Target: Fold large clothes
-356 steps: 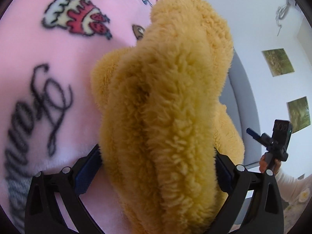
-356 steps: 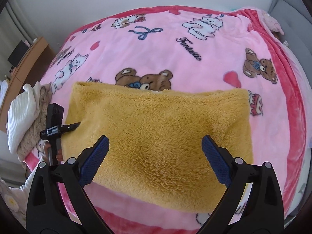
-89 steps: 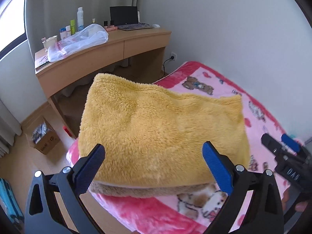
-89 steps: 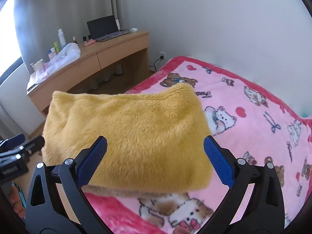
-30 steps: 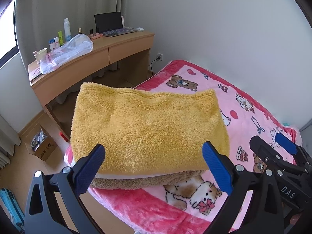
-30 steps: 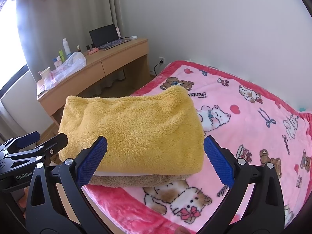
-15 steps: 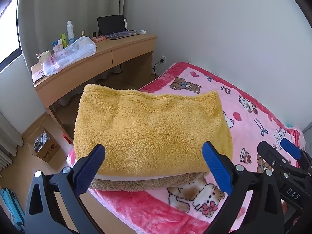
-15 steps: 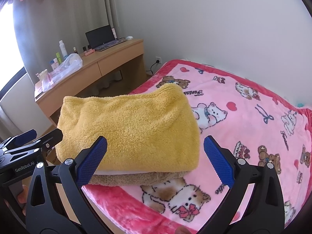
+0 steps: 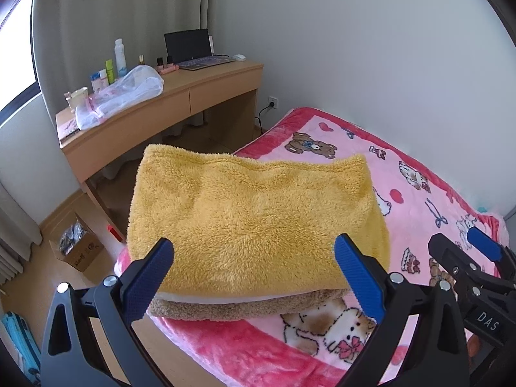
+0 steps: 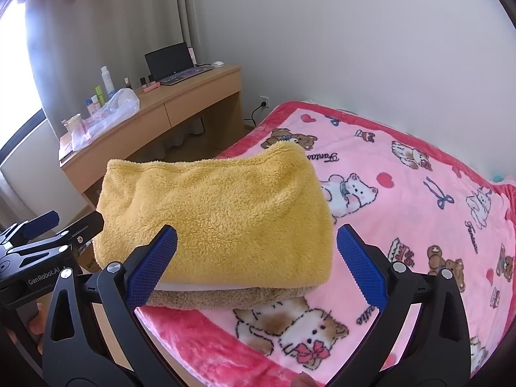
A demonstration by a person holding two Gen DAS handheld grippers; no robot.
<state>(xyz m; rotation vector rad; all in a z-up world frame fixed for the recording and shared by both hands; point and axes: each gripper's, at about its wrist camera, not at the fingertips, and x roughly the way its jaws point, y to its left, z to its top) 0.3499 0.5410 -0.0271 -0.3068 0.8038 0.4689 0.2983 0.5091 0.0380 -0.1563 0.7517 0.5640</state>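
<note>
A folded yellow fleece garment (image 9: 254,219) lies on top of a stack at the near corner of the bed, with a white layer and a brown fleece piece (image 9: 245,309) under it. It also shows in the right wrist view (image 10: 219,216). My left gripper (image 9: 254,274) is open and empty, held just short of the stack. My right gripper (image 10: 258,267) is open and empty, also just short of it. Each gripper shows at the edge of the other's view: the right one (image 9: 471,264), the left one (image 10: 48,229).
The pink cartoon-print blanket (image 10: 419,193) covers the bed. A wooden desk (image 9: 154,109) with a laptop, bottles and a plastic bag stands beyond the bed corner. A cardboard box (image 9: 77,248) sits on the wood floor at the left.
Both grippers have drawn back slightly from the stack and stay open. The yellow garment lies still on the stack, where three seconds ago it filled more of both views.
</note>
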